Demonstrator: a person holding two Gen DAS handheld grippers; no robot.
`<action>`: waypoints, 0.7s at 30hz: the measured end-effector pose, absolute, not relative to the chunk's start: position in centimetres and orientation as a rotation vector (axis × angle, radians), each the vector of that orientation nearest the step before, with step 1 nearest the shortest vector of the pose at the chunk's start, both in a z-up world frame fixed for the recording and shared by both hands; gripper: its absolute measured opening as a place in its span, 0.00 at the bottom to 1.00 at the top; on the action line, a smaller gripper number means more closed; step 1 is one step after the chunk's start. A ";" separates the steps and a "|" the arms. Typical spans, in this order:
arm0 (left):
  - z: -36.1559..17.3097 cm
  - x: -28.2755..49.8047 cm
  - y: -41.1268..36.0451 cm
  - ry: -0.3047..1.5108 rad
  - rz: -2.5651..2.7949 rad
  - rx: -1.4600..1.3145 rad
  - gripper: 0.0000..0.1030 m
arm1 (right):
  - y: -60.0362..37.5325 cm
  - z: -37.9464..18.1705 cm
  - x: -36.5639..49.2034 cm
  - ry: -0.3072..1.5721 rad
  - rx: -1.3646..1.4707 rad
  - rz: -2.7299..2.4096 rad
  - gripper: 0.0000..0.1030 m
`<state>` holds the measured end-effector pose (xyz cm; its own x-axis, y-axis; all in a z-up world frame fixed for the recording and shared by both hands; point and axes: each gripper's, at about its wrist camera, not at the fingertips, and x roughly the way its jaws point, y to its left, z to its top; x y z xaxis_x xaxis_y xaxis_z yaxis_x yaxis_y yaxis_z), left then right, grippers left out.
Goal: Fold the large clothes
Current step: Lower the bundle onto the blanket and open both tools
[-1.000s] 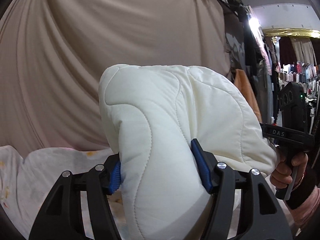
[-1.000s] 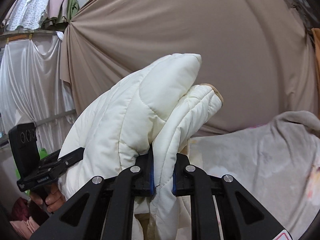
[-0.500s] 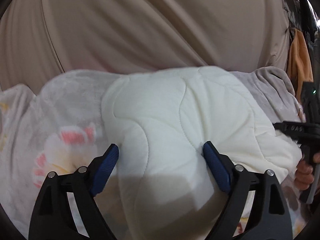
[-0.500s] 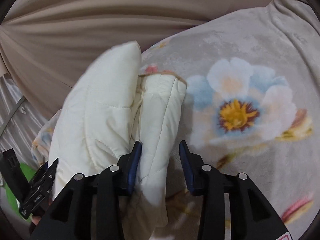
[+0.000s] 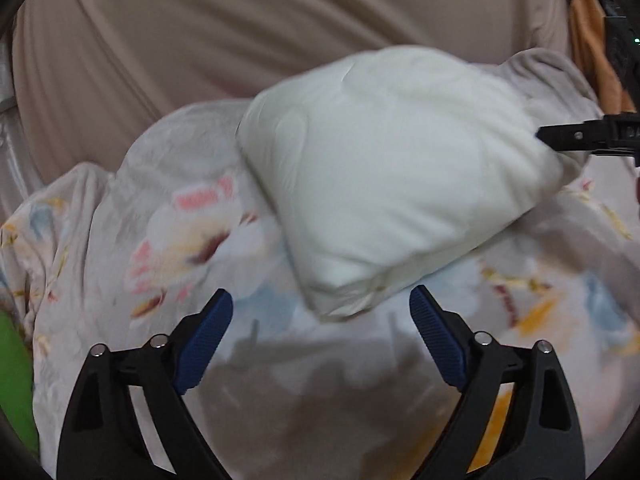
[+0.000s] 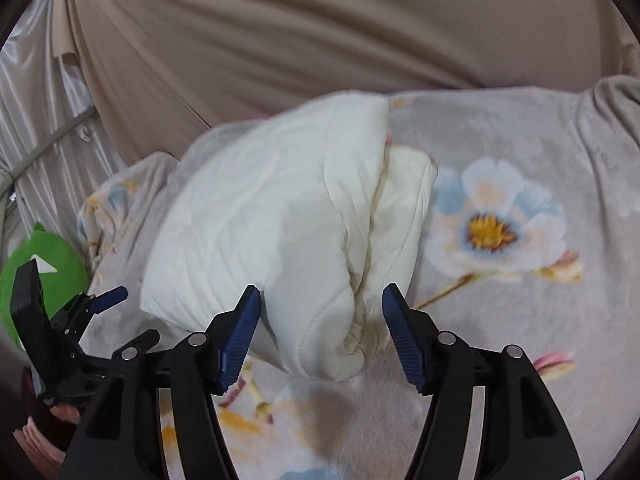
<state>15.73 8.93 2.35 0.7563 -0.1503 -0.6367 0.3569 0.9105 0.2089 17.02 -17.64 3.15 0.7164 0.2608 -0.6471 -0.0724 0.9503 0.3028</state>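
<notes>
A folded cream quilted garment (image 5: 396, 168) lies as a thick bundle on the flowered blanket (image 5: 192, 224). My left gripper (image 5: 320, 332) is open and empty, its blue pads just short of the bundle's near corner. In the right wrist view the same bundle (image 6: 288, 216) lies in front of my right gripper (image 6: 320, 332), which is open, its pads on either side of the bundle's near end without squeezing it. The left gripper also shows in the right wrist view (image 6: 104, 300), and the right gripper's body shows at the left wrist view's right edge (image 5: 588, 136).
A beige draped cloth (image 6: 320, 32) hangs behind the blanket. A green object (image 6: 44, 252) sits at the blanket's left end. A silvery curtain (image 6: 36, 92) hangs at far left. An orange garment (image 5: 588, 40) hangs at the right.
Both grippers held the bundle up a second ago. They lowered it onto the blanket and opened. The left gripper has since drawn back from it.
</notes>
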 end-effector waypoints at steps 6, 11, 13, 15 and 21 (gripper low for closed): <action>3.8 18.7 10.6 0.628 -0.244 0.261 0.68 | -17.4 6.1 16.6 0.632 0.320 0.260 0.08; 1.6 21.2 9.9 0.641 -0.163 0.335 0.71 | -17.0 5.9 17.6 0.658 0.223 0.185 0.08; 0.4 22.3 10.3 0.701 -0.176 0.303 0.75 | -17.0 1.8 19.6 0.767 0.220 0.154 0.09; 0.7 22.1 10.6 0.690 -0.178 0.291 0.77 | -16.9 -1.3 20.4 0.797 0.243 0.153 0.10; 3.0 17.5 11.5 0.683 -0.260 0.199 0.74 | -17.4 0.7 19.2 0.765 0.236 0.134 0.21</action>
<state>17.53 11.48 3.01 0.7452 -0.1711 -0.6446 0.3006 0.9490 0.0956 19.21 -17.42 0.72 0.7149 0.2048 -0.6685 -0.0343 0.9653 0.2590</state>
